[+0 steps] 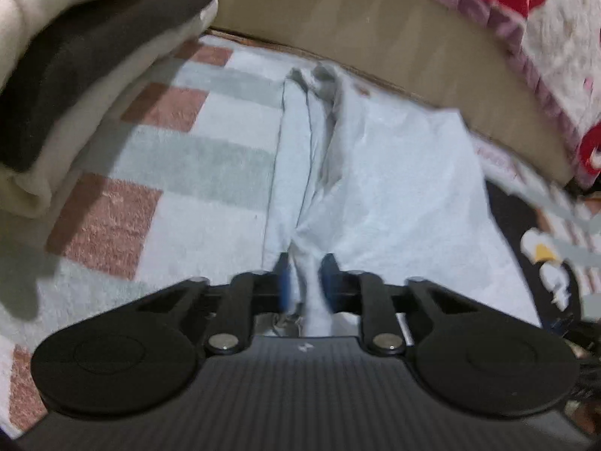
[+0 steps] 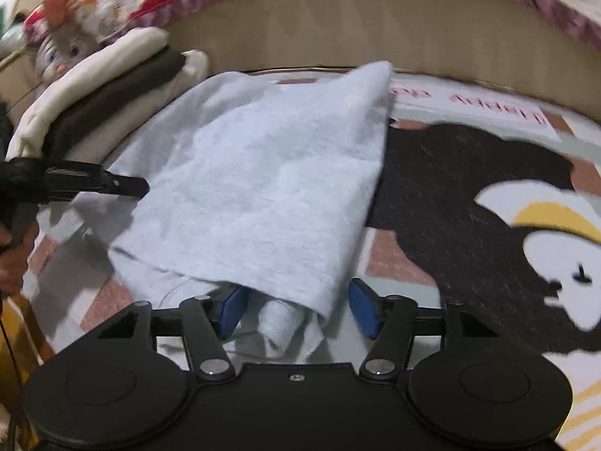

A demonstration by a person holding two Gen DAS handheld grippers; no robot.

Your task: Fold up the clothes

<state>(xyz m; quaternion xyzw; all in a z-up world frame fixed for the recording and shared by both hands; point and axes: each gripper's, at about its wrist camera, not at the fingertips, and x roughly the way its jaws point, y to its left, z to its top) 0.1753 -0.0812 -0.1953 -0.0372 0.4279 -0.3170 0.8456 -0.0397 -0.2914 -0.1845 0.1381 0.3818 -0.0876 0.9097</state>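
1. Left wrist view: the left gripper is clenched on a bunched fold of the light blue cloth, which passes between its blue pads.
2. The cloth lies on the rug and reaches forward to the beige wall of the bed; its far edge is crumpled just beside that wall.
3. To the left, a pile of cream and dark folded clothes hangs over the rug; between it and the cloth there is free checkered rug.
4. Right wrist view: the right gripper has its jaws spread wide. A fold of cloth lies between the pads, but they do not press it.
5. The right edge of the cloth runs diagonally over the dark figure on the rug, and the rug to the right of it is free.
6. The left gripper touches the left edge of the cloth, held by a hand. Behind it are the pile and a plush toy.
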